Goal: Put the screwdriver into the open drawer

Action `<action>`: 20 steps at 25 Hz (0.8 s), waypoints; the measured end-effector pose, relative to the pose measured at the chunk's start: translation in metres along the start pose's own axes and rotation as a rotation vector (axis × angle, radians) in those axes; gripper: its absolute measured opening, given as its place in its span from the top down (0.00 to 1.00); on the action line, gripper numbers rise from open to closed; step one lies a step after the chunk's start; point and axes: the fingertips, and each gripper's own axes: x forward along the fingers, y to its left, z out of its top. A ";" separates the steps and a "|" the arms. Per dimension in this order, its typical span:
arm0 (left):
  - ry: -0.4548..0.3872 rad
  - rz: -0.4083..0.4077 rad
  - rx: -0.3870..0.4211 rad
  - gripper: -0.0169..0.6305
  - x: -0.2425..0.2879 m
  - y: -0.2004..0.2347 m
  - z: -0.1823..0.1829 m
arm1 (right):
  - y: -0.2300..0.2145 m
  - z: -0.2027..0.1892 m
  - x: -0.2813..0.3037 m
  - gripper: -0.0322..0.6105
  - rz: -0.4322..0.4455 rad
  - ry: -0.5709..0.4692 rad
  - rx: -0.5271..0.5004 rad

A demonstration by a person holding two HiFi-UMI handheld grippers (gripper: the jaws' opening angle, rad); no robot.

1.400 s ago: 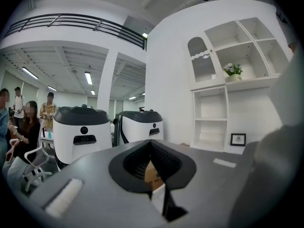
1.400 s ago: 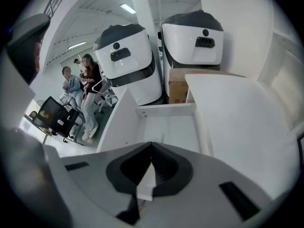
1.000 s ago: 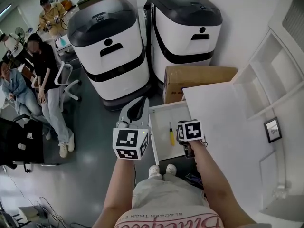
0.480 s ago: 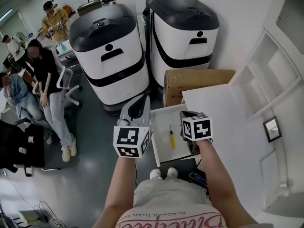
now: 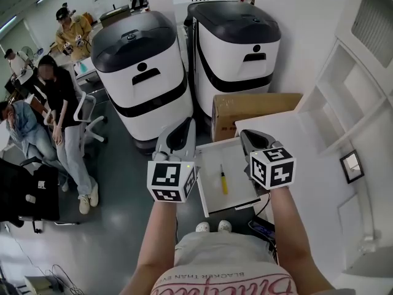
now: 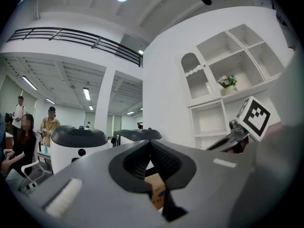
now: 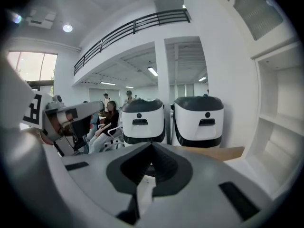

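Open-plan workshop floor fills the head view, with two big white-and-black machines (image 5: 142,72) at the far side, a cardboard box (image 5: 255,106) in front of the right one, and seated people (image 5: 55,97) off at the far left. Near the box, a white table (image 5: 301,171) runs along the right, and the open drawer (image 5: 212,158) juts out from its left edge.

The screwdriver (image 5: 223,180) lies flat on the drawer floor, about in the middle, touching neither gripper. Its handle looks yellow, though it is too small to be sure.

The left gripper (image 5: 178,141) hangs over the drawer's left rim, and the right gripper (image 5: 255,141) over its right rim, both well above the tool. In each gripper view the jaws are pressed together with nothing between them; only the room shows past the tips.

By my reading, the placing step is done and the hands are clearing away. The next move asks little: keep both grippers clear of the drawer so the tool is not disturbed.
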 end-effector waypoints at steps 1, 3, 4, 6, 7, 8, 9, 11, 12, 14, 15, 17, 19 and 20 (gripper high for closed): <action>-0.009 0.000 0.003 0.96 -0.001 0.000 0.003 | 0.000 0.006 -0.004 0.94 0.002 -0.021 -0.006; -0.027 0.003 0.008 0.96 -0.002 0.001 0.008 | 0.001 0.018 -0.013 0.94 0.006 -0.064 -0.018; -0.035 0.005 0.011 0.96 -0.003 0.002 0.011 | 0.001 0.024 -0.017 0.94 0.006 -0.086 -0.026; -0.050 0.008 0.018 0.96 -0.004 0.002 0.016 | 0.001 0.036 -0.028 0.94 0.002 -0.134 -0.049; -0.058 0.009 0.021 0.96 -0.005 0.002 0.019 | 0.001 0.042 -0.034 0.94 -0.005 -0.161 -0.064; -0.065 0.010 0.025 0.96 -0.006 0.002 0.022 | 0.001 0.048 -0.039 0.94 -0.014 -0.189 -0.081; -0.073 0.011 0.028 0.96 -0.006 0.002 0.024 | 0.000 0.053 -0.045 0.94 -0.026 -0.219 -0.101; -0.088 0.012 0.033 0.96 -0.008 0.001 0.029 | -0.001 0.064 -0.056 0.94 -0.052 -0.280 -0.144; -0.095 0.013 0.038 0.96 -0.009 0.000 0.032 | -0.002 0.069 -0.062 0.94 -0.066 -0.310 -0.162; -0.107 0.014 0.057 0.96 -0.011 -0.001 0.036 | -0.002 0.079 -0.074 0.94 -0.092 -0.369 -0.187; -0.112 0.014 0.069 0.96 -0.012 -0.001 0.039 | -0.003 0.083 -0.080 0.94 -0.105 -0.396 -0.196; -0.124 0.014 0.085 0.96 -0.014 -0.001 0.043 | -0.004 0.092 -0.091 0.94 -0.132 -0.443 -0.211; -0.136 0.014 0.092 0.96 -0.016 0.000 0.048 | -0.006 0.099 -0.101 0.94 -0.160 -0.493 -0.218; -0.142 0.014 0.093 0.96 -0.017 0.000 0.051 | -0.007 0.102 -0.105 0.94 -0.172 -0.517 -0.219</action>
